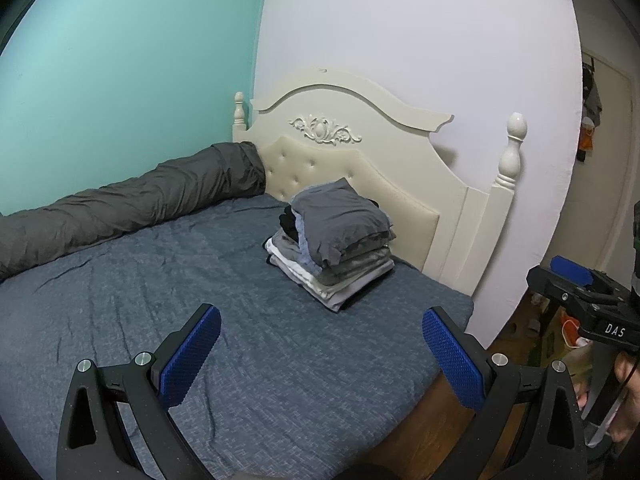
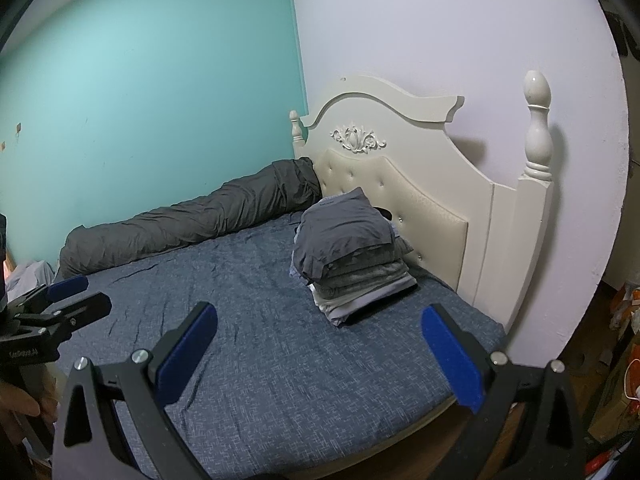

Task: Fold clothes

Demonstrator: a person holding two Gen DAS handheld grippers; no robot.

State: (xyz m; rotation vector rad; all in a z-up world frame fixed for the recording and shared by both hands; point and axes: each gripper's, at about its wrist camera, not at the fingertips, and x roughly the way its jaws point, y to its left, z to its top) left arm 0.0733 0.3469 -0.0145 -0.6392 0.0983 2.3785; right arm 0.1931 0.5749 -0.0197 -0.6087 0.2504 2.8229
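Observation:
A stack of folded clothes (image 1: 334,244), grey on top with white and dark layers below, sits on the blue bed sheet (image 1: 160,300) near the headboard. It also shows in the right wrist view (image 2: 352,256). My left gripper (image 1: 320,352) is open and empty, above the bed's near part, well short of the stack. My right gripper (image 2: 320,354) is open and empty, also short of the stack. The right gripper shows at the right edge of the left wrist view (image 1: 580,292); the left gripper shows at the left edge of the right wrist view (image 2: 60,304).
A rolled dark grey duvet (image 1: 120,208) lies along the teal wall. A cream headboard (image 1: 360,140) with posts stands behind the stack. The bed's right edge (image 1: 460,320) drops to a wooden floor with clutter (image 2: 624,312). A light garment (image 2: 28,276) lies at far left.

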